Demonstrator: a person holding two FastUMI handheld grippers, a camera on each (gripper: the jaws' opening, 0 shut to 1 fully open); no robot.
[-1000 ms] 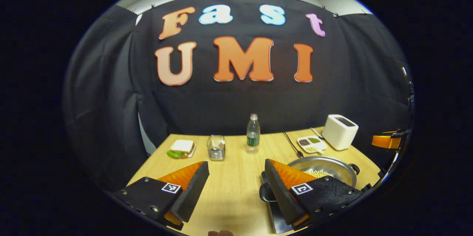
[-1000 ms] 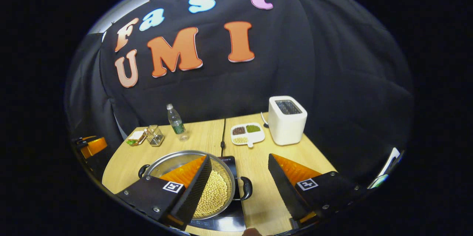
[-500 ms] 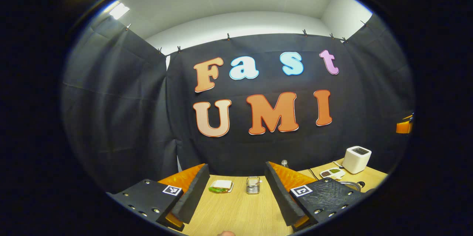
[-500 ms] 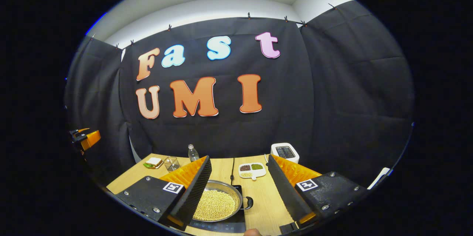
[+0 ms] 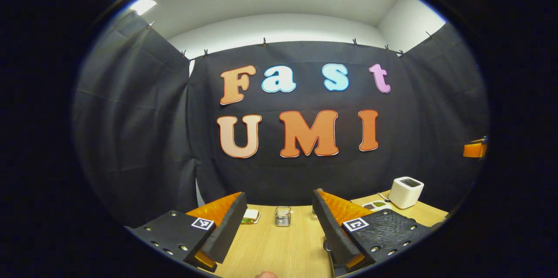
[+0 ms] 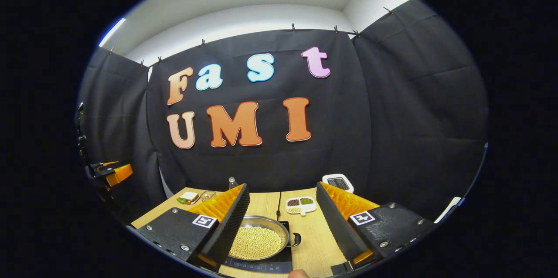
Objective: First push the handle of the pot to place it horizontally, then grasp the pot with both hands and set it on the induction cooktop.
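In the right gripper view, left to right: a sandwich (image 6: pixel 188 198), a bottle (image 6: pixel 232 181), the pot (image 6: pixel 259 243) of beans sitting on the cooktop (image 6: pixel 266 265), a divided dish (image 6: pixel 301 205) and a toaster (image 6: pixel 338 181). Right gripper (image 6: pixel 282 225) and left gripper (image 5: pixel 279 228) both gape, holding nothing, above the table (image 5: pixel 279 247).

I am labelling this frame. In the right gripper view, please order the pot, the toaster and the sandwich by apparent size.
1. pot, nearest
2. toaster, farther back
3. sandwich

Toaster and sandwich look close; distance makes their order unsure.
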